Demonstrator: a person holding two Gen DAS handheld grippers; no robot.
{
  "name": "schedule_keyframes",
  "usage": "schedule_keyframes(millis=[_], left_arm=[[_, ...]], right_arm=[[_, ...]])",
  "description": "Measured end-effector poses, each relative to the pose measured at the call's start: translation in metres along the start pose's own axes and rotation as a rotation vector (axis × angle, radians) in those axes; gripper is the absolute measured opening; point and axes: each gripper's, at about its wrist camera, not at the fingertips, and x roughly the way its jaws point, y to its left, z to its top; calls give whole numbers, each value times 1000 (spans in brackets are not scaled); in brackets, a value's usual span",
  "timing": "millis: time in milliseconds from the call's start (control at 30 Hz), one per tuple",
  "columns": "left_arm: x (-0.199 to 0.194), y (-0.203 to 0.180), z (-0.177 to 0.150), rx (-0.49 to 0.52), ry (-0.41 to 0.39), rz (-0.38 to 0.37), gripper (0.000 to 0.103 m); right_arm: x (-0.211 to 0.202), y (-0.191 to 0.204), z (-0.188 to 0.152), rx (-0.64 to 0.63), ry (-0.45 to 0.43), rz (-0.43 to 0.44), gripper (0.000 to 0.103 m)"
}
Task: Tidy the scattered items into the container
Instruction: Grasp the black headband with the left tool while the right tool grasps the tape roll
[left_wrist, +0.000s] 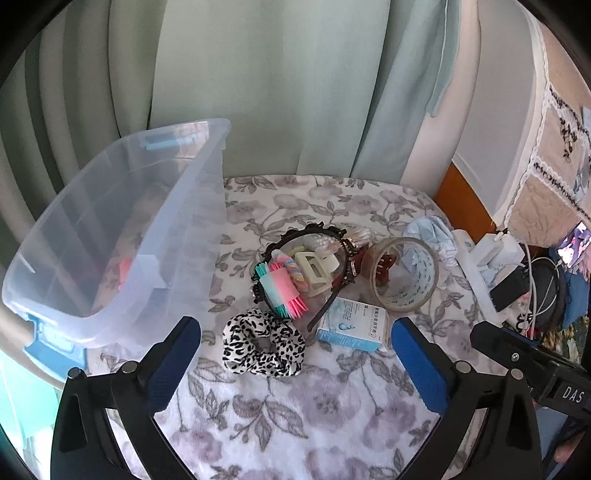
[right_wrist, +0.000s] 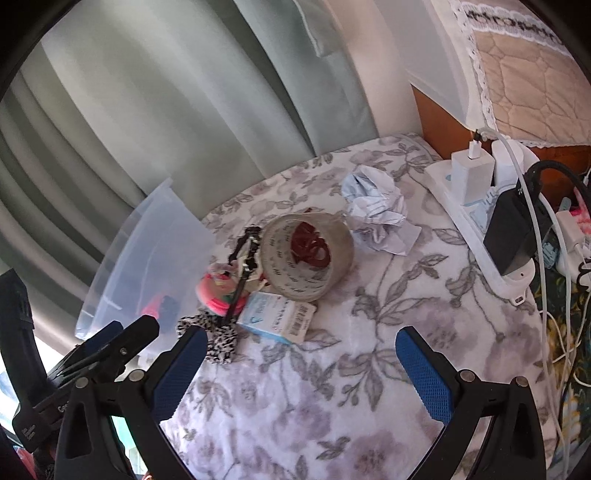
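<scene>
A clear plastic bin (left_wrist: 110, 229) with blue latches stands at the left of a floral blanket (left_wrist: 295, 413). Beside it lies a heap: a black-and-white spotted scrunchie (left_wrist: 264, 347), a pink and teal hair roller (left_wrist: 282, 290), a cream claw clip (left_wrist: 316, 271), a black headband (left_wrist: 306, 232), a small blue and white box (left_wrist: 352, 325), a roll of clear tape (left_wrist: 404, 275) and crumpled blue paper (left_wrist: 432, 232). My left gripper (left_wrist: 295, 354) hangs open just short of the scrunchie and box, nothing between its blue pads. My right gripper (right_wrist: 301, 363) is open over bare blanket, with the box (right_wrist: 280, 317) and tape (right_wrist: 308, 254) ahead.
A white power strip (right_wrist: 476, 206) with chargers and tangled cables runs along the blanket's right edge. Pale green curtains (left_wrist: 258, 92) hang behind. A quilted, lace-edged cover (right_wrist: 524, 74) drapes over wooden furniture at the far right. Something red lies inside the bin (right_wrist: 147, 258).
</scene>
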Motion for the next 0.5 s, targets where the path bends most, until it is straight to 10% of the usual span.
schedule_keyframes(millis=[500], left_arm=[[56, -17, 11, 94, 84, 49, 103]], right_arm=[[51, -26, 24, 19, 71, -21, 103]])
